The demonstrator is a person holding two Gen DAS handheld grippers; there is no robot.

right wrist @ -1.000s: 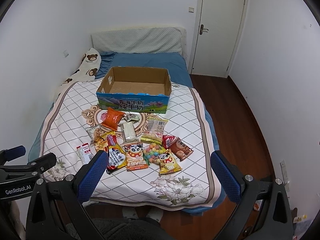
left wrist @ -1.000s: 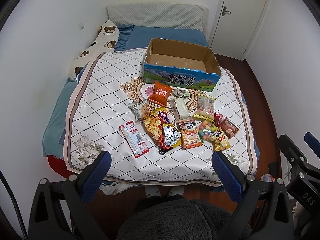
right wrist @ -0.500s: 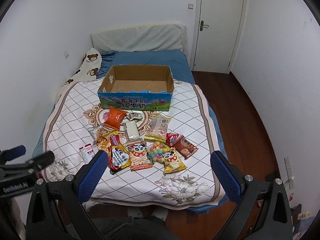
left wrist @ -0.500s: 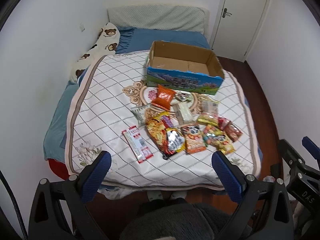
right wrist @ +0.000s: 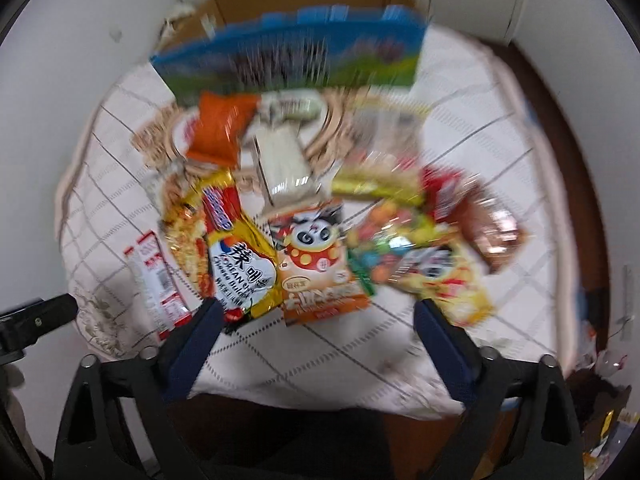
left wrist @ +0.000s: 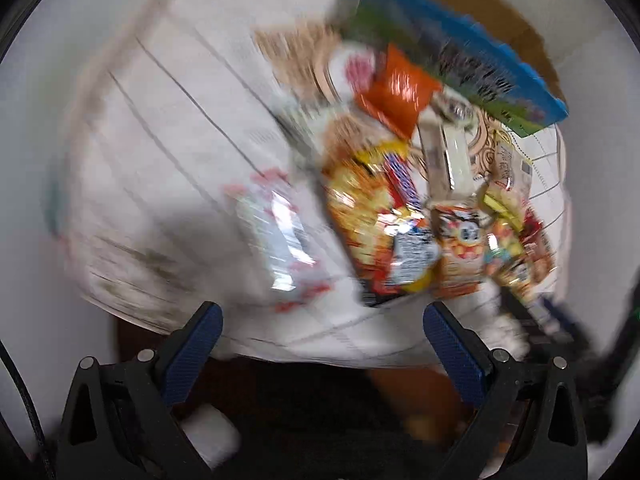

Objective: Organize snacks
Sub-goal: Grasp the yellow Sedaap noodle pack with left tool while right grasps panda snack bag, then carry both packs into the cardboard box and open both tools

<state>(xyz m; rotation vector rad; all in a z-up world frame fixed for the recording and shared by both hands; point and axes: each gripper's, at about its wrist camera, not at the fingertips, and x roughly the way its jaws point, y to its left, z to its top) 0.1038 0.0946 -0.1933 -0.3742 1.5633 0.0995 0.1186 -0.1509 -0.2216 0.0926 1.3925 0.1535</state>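
Observation:
Several snack packets lie on the quilted bed cover (right wrist: pixel 460 128), in front of an open cardboard box (right wrist: pixel 288 52) with a blue printed side. Both views are motion-blurred. In the right wrist view I see an orange bag (right wrist: pixel 222 130), a noodle packet (right wrist: pixel 236 256), a panda packet (right wrist: pixel 316 264) and a white-red stick pack (right wrist: pixel 156 284). My right gripper (right wrist: pixel 316 320) is open and empty, just short of the panda packet. My left gripper (left wrist: pixel 320 324) is open and empty, near the stick pack (left wrist: pixel 276 236) and noodle packet (left wrist: pixel 380 232). The box (left wrist: pixel 460 52) shows at upper right.
White walls close in on both sides. Dark wood floor (right wrist: pixel 560 92) runs along the right of the bed. The bed's front edge lies just ahead of both grippers. The left gripper's body (right wrist: pixel 32 320) shows at the left edge of the right wrist view.
Both grippers have swept forward and down toward the snacks, which now fill the views. The images have become blurred. Both grippers stay open and empty.

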